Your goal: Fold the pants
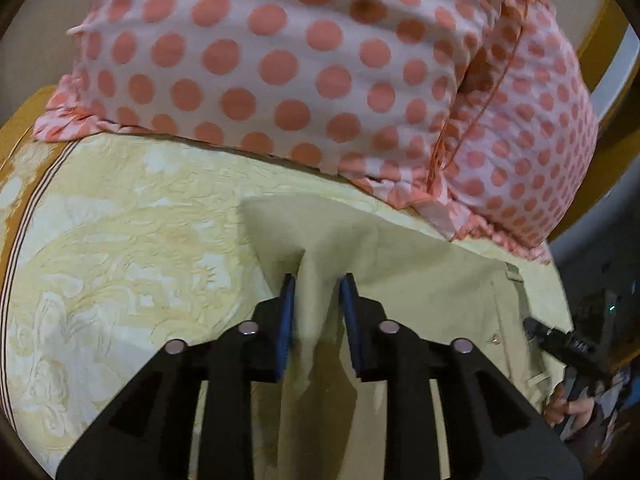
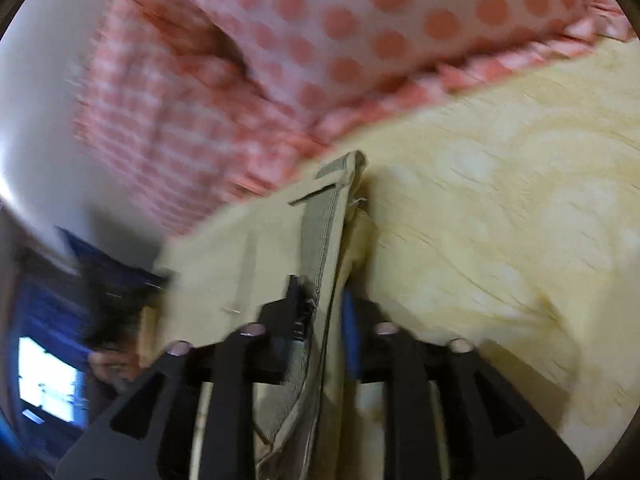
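On bedspread (image 1: 120, 240), L gripper (image 1: 316, 292) & R gripper (image 2: 324, 300) pinch pants (image 1: 420, 280)

The left gripper (image 1: 317, 284) pinches a fold of cloth; the right gripper (image 2: 322, 292) (its view blurred) clamps a waistband edge.

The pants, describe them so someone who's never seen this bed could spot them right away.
Start at the bed's pale yellow embossed cover, below the pink polka-dot pillow. The pants lie there, a fold pinched in the left tongs and their waistband in the right tongs. They are plain khaki, unpatterned, with a button.
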The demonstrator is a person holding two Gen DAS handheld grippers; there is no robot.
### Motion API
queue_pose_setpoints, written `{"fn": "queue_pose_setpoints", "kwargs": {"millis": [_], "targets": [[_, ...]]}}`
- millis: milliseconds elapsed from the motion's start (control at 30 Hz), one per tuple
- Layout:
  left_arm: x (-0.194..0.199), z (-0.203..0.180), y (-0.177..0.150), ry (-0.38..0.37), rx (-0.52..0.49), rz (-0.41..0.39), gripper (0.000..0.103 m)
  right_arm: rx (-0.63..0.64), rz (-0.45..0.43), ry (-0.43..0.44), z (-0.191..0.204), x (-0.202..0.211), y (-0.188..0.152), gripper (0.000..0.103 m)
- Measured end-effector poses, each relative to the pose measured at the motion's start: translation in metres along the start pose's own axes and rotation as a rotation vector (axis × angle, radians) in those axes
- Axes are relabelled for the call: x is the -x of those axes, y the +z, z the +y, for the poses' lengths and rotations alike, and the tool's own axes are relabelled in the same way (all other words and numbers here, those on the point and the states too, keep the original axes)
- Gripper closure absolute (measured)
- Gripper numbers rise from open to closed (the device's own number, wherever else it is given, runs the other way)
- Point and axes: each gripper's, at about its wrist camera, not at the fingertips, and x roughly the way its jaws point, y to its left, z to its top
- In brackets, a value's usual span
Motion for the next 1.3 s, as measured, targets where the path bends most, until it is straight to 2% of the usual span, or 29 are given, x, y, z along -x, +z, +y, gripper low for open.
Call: {"fn": "queue_pose_setpoints", "kwargs": {"millis": [33, 67, 100, 133, 167, 233, 267, 300, 333, 367, 400, 433, 500, 533, 567, 600, 633, 667, 700, 733, 800, 867, 933, 1033, 1200, 1300], "targets": [[0.016, 0.001, -0.005, -0.003, -0.011, -0.036, 0.073, 0.023, -0.028, 0.003, 0.004, 0.007, -0.002, 0.059], [0.028, 0.0, -0.009, -0.014, -0.025, -0.066, 0.066, 0.057, -0.063, 0.025, 0.013, 0.017, -0.006, 0.043], [0.042, -0.004, -0.015, -0.033, -0.04, -0.099, 0.049, 0.086, -0.085, 0.073, 0.023, 0.025, -0.01, 0.034], [0.052, -0.007, -0.019, -0.06, -0.047, -0.118, 0.039, 0.104, -0.087, 0.117, 0.031, 0.027, -0.013, 0.026], [0.062, -0.013, -0.028, -0.12, -0.058, -0.128, 0.036, 0.121, -0.078, 0.158, 0.038, 0.028, -0.016, 0.026], [0.063, -0.026, -0.039, -0.227, -0.07, -0.093, 0.031, 0.115, -0.022, 0.244, 0.047, 0.019, -0.021, 0.026], [0.057, -0.031, -0.045, -0.272, -0.066, -0.053, 0.03, 0.089, 0.007, 0.258, 0.044, 0.013, -0.022, 0.021], [0.047, -0.034, -0.049, -0.282, -0.056, -0.012, 0.029, 0.032, 0.053, 0.245, 0.038, 0.002, -0.024, 0.02], [0.031, -0.032, -0.053, -0.263, -0.04, 0.04, 0.03, -0.03, 0.082, 0.209, 0.028, -0.008, -0.025, 0.021], [0.017, -0.027, -0.055, -0.224, -0.024, 0.077, 0.03, -0.091, 0.063, 0.243, 0.017, -0.008, -0.026, 0.024], [0.001, -0.02, -0.057, -0.193, 0.004, 0.116, 0.037, -0.141, 0.048, 0.244, 0.011, -0.006, -0.025, 0.029], [-0.003, -0.015, -0.057, -0.194, 0.022, 0.102, 0.041, -0.204, 0.05, 0.212, 0.003, -0.002, -0.025, 0.036], [0.001, -0.019, -0.057, -0.149, 0.004, 0.09, 0.043, -0.229, 0.042, 0.172, 0.003, 0.007, -0.027, 0.036], [0.011, -0.023, -0.059, -0.085, -0.006, 0.072, 0.04, -0.195, 0.032, 0.092, 0.011, 0.018, -0.033, 0.034], [0.021, -0.025, -0.063, -0.049, -0.022, 0.041, 0.036, -0.134, 0.014, -0.007, 0.024, 0.03, -0.04, 0.018], [0.033, -0.029, -0.069, -0.026, -0.051, 0.005, 0.028, -0.083, -0.005, -0.077, 0.035, 0.037, -0.047, 0.007], [0.046, -0.034, -0.078, 0.001, -0.091, -0.035, 0.02, -0.003, -0.053, -0.138, 0.049, 0.05, -0.061, 0.001], [0.064, -0.04, -0.091, 0.049, -0.142, -0.084, 0.015, 0.074, -0.093, -0.16, 0.06, 0.06, -0.078, 0.001], [0.081, -0.046, -0.107, 0.104, -0.187, -0.139, 0.006, 0.172, -0.132, -0.19, 0.077, 0.069, -0.1, 0.001], [0.095, -0.052, -0.126, 0.148, -0.227, -0.188, 0.002, 0.224, -0.152, -0.217, 0.085, 0.072, -0.116, 0.001], [0.113, -0.057, -0.157, 0.208, -0.276, -0.232, 0.002, 0.351, -0.208, -0.327, 0.106, 0.074, -0.16, 0.001], [0.119, -0.064, -0.191, 0.241, -0.319, -0.246, 0.002, 0.425, -0.257, -0.397, 0.117, 0.067, -0.191, 0.001], [0.117, -0.067, -0.217, 0.259, -0.344, -0.245, 0.002, 0.465, -0.28, -0.408, 0.124, 0.058, -0.21, 0.001], [0.104, -0.071, -0.237, 0.298, -0.368, -0.232, 0.002, 0.467, -0.257, -0.421, 0.125, 0.044, -0.222, 0.001], [0.09, -0.076, -0.242, 0.332, -0.378, -0.217, 0.002, 0.518, -0.271, -0.482, 0.133, 0.035, -0.234, 0.001], [0.084, -0.078, -0.243, 0.349, -0.377, -0.203, 0.002, 0.498, -0.256, -0.488, 0.131, 0.031, -0.232, 0.001]]}}
